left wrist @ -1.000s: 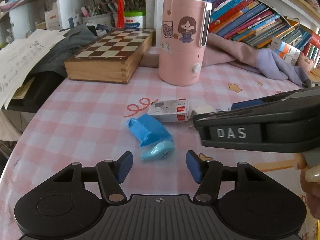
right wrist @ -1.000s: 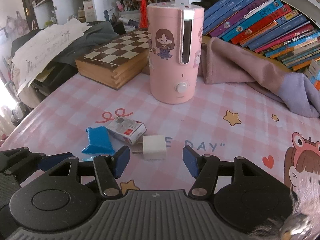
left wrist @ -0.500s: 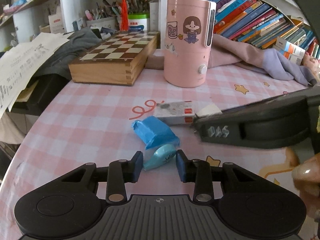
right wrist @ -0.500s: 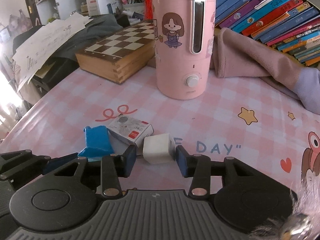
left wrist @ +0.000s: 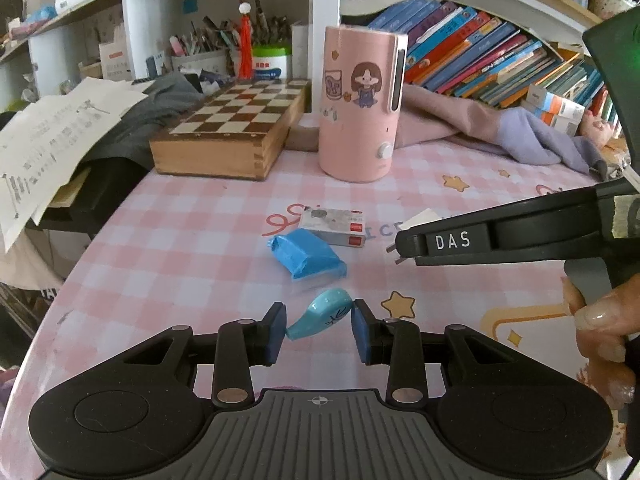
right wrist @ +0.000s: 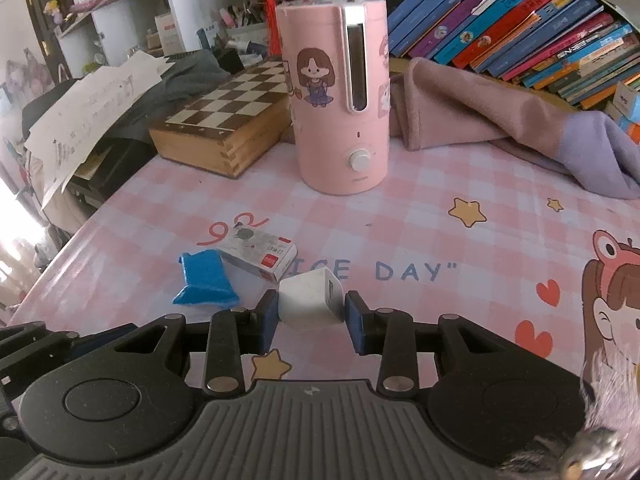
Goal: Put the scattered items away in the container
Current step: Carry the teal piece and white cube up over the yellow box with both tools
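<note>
Two items are now gripped, one in each of your tools. Your left gripper (left wrist: 319,326) has its jaws nearly closed on the small turquoise whale-shaped item (left wrist: 320,314); both blue pads touch it, one at the tail and one at the rounded head, and it sits tilted between them. Your right gripper (right wrist: 307,318) is closed on the white charger cube (right wrist: 310,300), with a pad pressing on each side of it. In the left view you see this right tool from the side, as a long black arm with white letters, and your right hand (left wrist: 604,328) is around its handle at the right edge.

On the pink checked tablecloth (left wrist: 180,248) two more items lie. A blue packet (left wrist: 306,258) is just beyond the whale item, and a small white box with red marks (left wrist: 334,227) is touching its far side. The white box is also just beside the charger cube, to its far left.

Farther away, near the middle, stands a pink cylinder with a cartoon girl sticker (right wrist: 334,96). A wooden chessboard box (left wrist: 236,136) is to the left of it, and a pink and lilac cloth (right wrist: 500,128) lies to its right, before a row of books (right wrist: 520,28). I cannot tell which thing is the container.
</note>
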`<state>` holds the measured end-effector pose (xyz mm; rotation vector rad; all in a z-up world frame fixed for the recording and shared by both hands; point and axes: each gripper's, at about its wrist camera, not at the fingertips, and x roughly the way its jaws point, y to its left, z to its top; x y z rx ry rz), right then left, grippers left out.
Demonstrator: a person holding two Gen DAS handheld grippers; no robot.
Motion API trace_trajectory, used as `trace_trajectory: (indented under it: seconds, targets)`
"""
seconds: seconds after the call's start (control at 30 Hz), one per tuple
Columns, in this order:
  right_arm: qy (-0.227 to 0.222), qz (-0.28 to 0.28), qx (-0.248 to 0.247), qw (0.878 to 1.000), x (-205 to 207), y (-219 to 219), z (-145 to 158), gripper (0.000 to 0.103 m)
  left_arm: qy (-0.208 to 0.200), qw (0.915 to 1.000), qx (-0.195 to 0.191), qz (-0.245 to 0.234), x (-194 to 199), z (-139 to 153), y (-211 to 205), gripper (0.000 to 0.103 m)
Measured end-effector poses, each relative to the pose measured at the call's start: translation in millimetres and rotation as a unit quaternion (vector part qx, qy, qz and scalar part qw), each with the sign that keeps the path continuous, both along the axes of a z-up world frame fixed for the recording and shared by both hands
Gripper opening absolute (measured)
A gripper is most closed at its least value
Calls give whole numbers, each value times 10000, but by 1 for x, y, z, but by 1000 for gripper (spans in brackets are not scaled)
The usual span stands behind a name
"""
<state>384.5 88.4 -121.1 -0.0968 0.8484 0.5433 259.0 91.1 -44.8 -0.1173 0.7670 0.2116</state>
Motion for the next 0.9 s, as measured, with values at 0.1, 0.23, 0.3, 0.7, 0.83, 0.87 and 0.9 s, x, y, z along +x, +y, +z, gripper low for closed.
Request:
trace_trajectory:
  seconds: [0.1, 0.23, 0.3, 0.7, 0.83, 0.87, 0.9]
  targets:
    - [-41, -16, 38, 10000, -7, -3, 6, 33, -73, 10000, -3, 3, -8, 6, 1, 34]
    - [-130, -7, 78, 9999, -19, -7, 16, 33, -165, 9999, -18, 9, -17, 15, 3, 34]
    - [-194, -8, 96, 9998, -25, -10, 21, 33, -228, 9997, -15, -13, -21, 21, 2, 34]
    - [-511, -142, 232, 9983, -63, -35, 54, 33, -558, 9974, -359, -286, -46, 49, -2, 34]
    - [-644, -229, 208, 9974, -77, -51, 64, 33, -671, 9957, -456, -436, -55, 59, -4, 34]
    - [-649, -280, 216, 9973, -80, -56, 66, 33, -694, 9954, -474, -464, -58, 62, -5, 34]
    - [-650, -331, 229, 9971, -83, -60, 68, 33, -717, 9950, -492, -483, -60, 64, -5, 34]
